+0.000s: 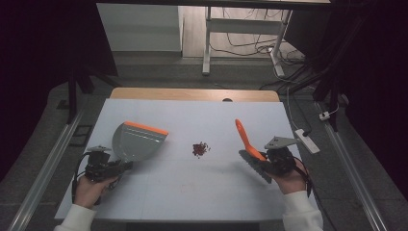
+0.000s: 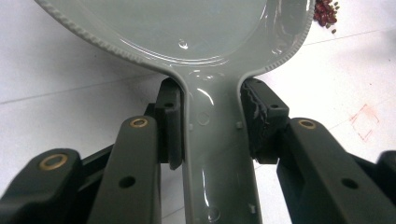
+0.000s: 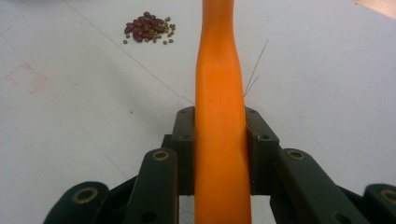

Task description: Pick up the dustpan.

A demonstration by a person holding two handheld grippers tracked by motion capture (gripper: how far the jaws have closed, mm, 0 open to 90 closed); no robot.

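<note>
Overhead, white table, cables on floor; left jaws clamp grey dustpan, right jaws clamp orange brush.

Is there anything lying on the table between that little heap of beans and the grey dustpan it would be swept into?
Nothing visible does. The beans lie on bare white table, with open surface between them and the dustpan held by the left gripper. The brush in the right gripper waits on their other side.

White sleeves; black tools with brass rivets, trailing cables.
</note>
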